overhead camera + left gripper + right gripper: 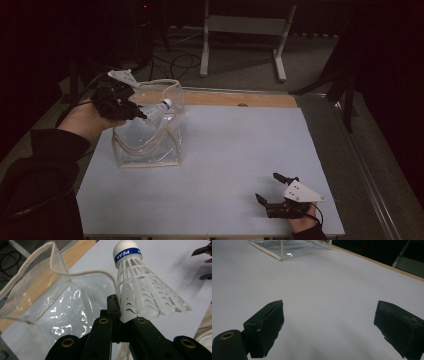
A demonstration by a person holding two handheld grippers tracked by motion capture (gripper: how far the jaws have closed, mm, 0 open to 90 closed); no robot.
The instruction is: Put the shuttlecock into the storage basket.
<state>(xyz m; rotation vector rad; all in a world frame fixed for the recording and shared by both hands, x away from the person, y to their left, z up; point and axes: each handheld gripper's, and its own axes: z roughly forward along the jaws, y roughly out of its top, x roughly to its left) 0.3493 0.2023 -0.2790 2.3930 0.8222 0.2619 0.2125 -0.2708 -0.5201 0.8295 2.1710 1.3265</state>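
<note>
- the shuttlecock [140, 287] sits over the open top of the clear bag [150, 135], its long axis running away from the left gripper [142, 116], white cork end pointing out over the table, skirt toward the jaws.
- the left gripper pinches the skirt's edge, jaws nearly together.
- the right gripper [270, 189] rests wide open and empty on the pale blue table [225, 150].
- beyond is a dark room and a grey stand [245, 30].

One white shuttlecock [140, 287] is counted, at about ten o'clock on the table. One clear plastic bag [150, 135] is seen just beneath it. Two black grippers are counted: the left gripper [137, 114] at ten o'clock, the right gripper [272, 192] at five o'clock.
</note>
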